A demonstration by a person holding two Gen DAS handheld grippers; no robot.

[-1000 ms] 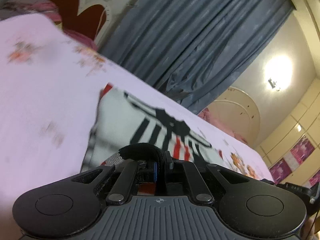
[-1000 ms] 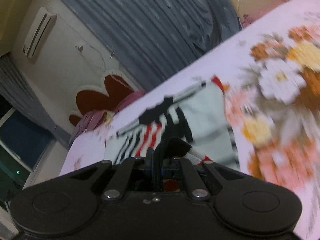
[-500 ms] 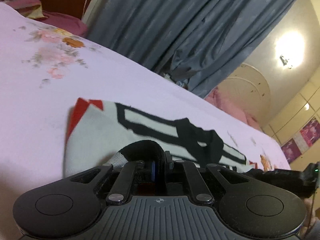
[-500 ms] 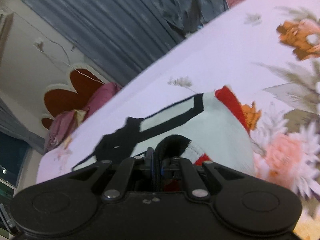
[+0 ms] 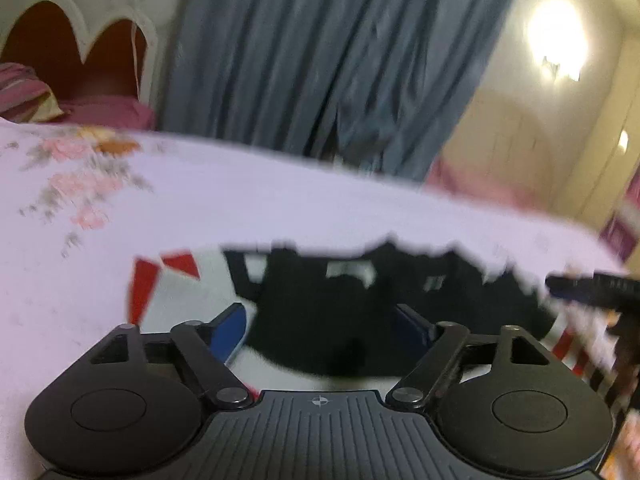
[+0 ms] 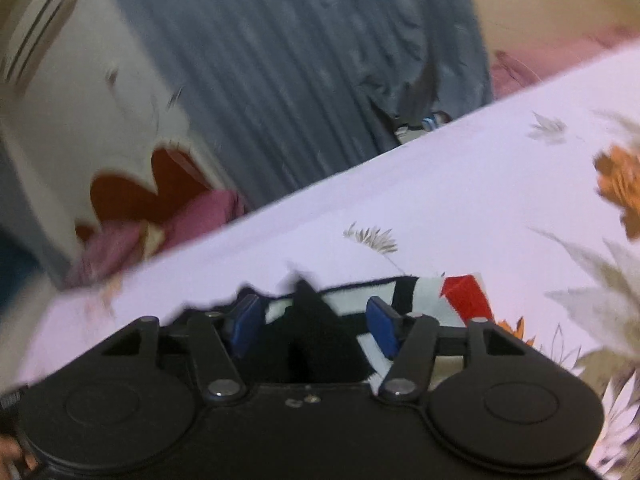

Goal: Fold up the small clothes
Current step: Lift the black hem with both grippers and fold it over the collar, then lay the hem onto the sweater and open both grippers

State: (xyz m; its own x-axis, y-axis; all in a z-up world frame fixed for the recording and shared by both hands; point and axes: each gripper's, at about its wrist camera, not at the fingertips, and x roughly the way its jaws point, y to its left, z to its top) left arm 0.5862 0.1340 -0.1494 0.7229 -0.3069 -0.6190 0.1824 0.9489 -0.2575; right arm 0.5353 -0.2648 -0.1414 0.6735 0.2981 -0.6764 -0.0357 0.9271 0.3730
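A small white garment (image 5: 188, 296) with black bands and red trim lies folded on the pale floral bedsheet (image 5: 240, 200). My left gripper (image 5: 320, 324) is open, its blue pads apart, low over the garment's black part near its left end. My right gripper (image 6: 314, 324) is open too, blue pads apart, over the garment's (image 6: 424, 296) right end by the red trim (image 6: 466, 294). The right gripper's body shows at the right edge of the left wrist view (image 5: 592, 286).
A red and white headboard (image 5: 80, 60) with pink pillows (image 5: 108, 114) stands at the bed's head. Grey-blue curtains (image 5: 320, 60) hang behind the bed. A wall lamp (image 5: 556, 40) glows at right. Bare sheet lies beyond the garment.
Both grippers were shut on the garment's dark edge; now both have opened and let it go. The folded garment lies flat on the sheet.
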